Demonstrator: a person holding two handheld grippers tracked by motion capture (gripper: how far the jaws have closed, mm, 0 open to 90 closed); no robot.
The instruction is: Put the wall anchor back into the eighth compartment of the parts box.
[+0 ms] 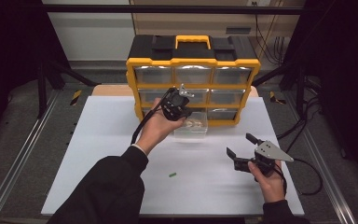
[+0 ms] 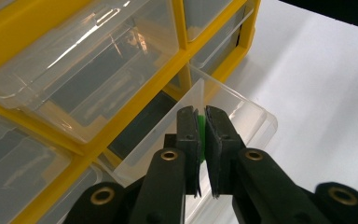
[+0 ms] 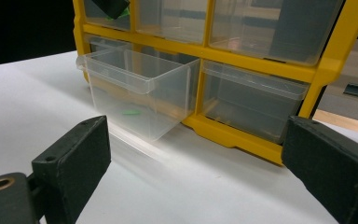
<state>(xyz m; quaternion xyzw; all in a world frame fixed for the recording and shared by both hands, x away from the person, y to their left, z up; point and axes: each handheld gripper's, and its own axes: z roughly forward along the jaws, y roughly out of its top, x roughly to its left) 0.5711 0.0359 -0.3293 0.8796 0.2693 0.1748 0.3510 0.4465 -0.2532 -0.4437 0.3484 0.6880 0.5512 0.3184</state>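
A small green piece [image 2: 201,135] is pinched between the pads of my left gripper [image 2: 202,114], which is shut on it. In the high view that gripper [image 1: 184,115] hovers over a clear plastic drawer [image 1: 192,131] pulled out of the bottom row of a yellow and black organiser [image 1: 193,60]. Through the drawer's [image 3: 135,88] clear wall another green piece [image 3: 130,112] lies on its floor. My right gripper [image 1: 239,144] rests low over the white table at the right, open, with nothing between its jaws [image 3: 196,140].
One more green piece [image 1: 172,175] lies on the white tabletop [image 1: 102,140] near the front middle. The organiser's other clear drawers [image 3: 256,100] are pushed in. Metal rails [image 1: 23,154] run along both sides of the table.
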